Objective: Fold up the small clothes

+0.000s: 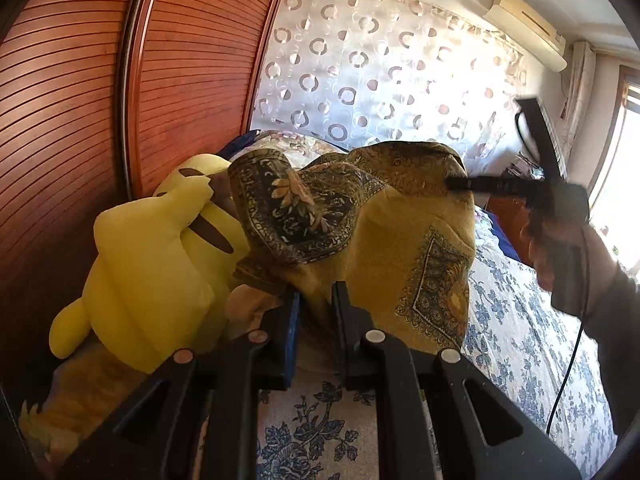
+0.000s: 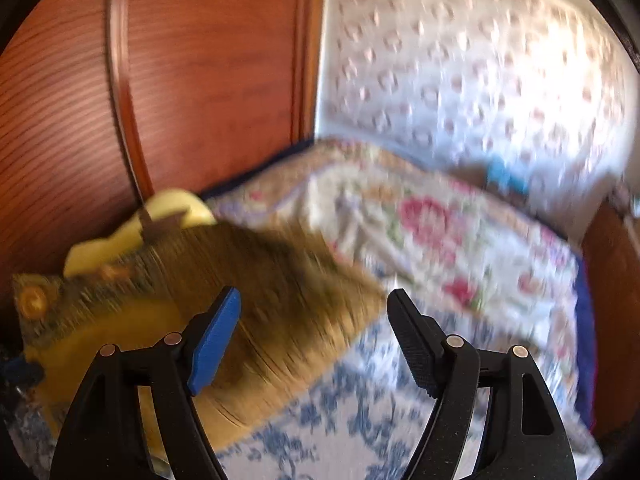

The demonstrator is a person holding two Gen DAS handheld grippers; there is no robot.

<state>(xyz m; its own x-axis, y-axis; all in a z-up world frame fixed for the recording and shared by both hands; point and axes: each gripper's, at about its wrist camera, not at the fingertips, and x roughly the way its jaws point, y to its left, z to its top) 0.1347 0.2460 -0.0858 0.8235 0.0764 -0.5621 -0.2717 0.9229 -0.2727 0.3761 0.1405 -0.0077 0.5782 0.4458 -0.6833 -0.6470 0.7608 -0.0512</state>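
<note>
The yellow patterned cloth (image 1: 404,240) lies heaped on the bed (image 1: 516,344), bunched up high with one dark-bordered flap folded over toward a yellow plush toy (image 1: 148,280) that sits just beside it against the slatted wooden wardrobe door (image 1: 72,120). From the left wrist camera we see the left gripper (image 1: 316,292) with its jaws drawn close together, pinching the near edge of the cloth between a blue-padded finger and a black one. The cloth rises from that pinch into the heap. Farther off, at the right of the same view, we see the right gripper (image 1: 460,183) held in a person's hand (image 1: 560,248), its dark finger reaching toward the top of the heap; whether it touches the fabric we cannot tell. The right wrist camera is blurred, but it shows that gripper's jaws spread wide with nothing pressed between them, above the spot where the edge of the cloth meets the blue floral bedsheet (image 2: 340,432). Behind the cloth in that view lies a folded quilt with red flowers (image 2: 432,232), and a patterned curtain (image 1: 380,60) hangs behind the bed. An air conditioner (image 1: 528,28) is mounted high on the wall at the right.
</note>
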